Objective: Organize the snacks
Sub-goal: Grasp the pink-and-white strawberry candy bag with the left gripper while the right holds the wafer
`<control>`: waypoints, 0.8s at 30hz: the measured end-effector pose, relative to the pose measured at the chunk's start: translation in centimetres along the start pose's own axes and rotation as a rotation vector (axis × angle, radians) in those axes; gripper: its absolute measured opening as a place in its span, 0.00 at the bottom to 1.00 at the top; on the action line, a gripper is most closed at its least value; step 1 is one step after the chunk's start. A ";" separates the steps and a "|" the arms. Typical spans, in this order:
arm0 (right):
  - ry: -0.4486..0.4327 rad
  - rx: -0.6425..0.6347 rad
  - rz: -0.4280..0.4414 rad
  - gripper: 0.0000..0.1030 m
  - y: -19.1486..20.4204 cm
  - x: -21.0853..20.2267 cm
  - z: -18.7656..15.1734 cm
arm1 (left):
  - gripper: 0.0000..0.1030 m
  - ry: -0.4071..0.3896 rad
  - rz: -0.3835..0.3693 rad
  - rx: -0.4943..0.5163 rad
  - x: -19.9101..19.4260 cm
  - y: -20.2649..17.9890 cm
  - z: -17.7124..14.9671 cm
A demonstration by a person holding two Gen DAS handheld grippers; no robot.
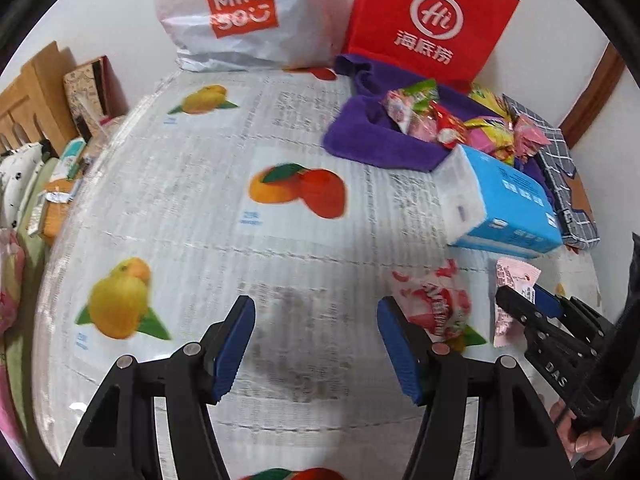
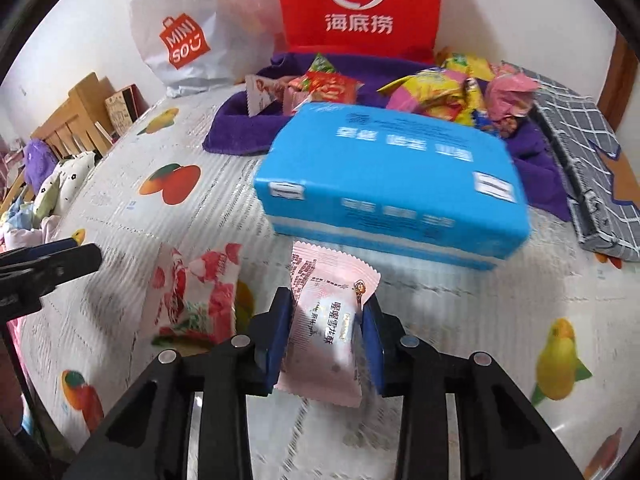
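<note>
My right gripper is shut on a pale pink snack packet and holds it just above the table, in front of a blue tissue pack. The packet also shows in the left wrist view, pinched by the right gripper. A red-and-white strawberry candy bag lies on the table left of it, also in the left wrist view. My left gripper is open and empty over the fruit-print tablecloth. A pile of mixed snacks lies on a purple towel.
A red Haidilao bag and a white Miniso bag stand at the back against the wall. A grey checked pouch lies at the right. Wooden furniture and clutter sit beyond the table's left edge.
</note>
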State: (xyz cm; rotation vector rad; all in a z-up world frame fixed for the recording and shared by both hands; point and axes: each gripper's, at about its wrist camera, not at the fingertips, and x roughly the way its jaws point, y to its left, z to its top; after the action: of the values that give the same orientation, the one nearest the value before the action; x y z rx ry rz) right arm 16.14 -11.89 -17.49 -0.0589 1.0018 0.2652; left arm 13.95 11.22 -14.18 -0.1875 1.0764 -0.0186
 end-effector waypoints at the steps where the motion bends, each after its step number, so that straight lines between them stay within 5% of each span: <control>1: -0.006 0.003 -0.002 0.33 -0.5 -0.4 -0.2 | 0.60 0.007 -0.011 -0.003 0.3 -0.3 -0.1; 12: -0.051 0.076 -0.087 0.34 -7.7 -3.7 -2.6 | 0.62 0.071 -0.183 -0.064 3.4 -2.4 -0.8; 17: -0.059 0.116 -0.110 0.34 -9.8 -4.2 -3.2 | 0.75 0.060 -0.189 -0.048 3.7 -3.5 -0.5; 24: -0.045 0.137 -0.122 0.34 -10.8 -3.8 -4.0 | 0.77 0.044 -0.115 0.021 4.6 -6.5 -0.3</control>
State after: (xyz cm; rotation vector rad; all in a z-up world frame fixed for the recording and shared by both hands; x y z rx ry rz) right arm 13.53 -23.75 -17.24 0.0107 0.9652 0.0855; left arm 16.38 4.30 -17.28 -0.2305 1.1077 -0.1376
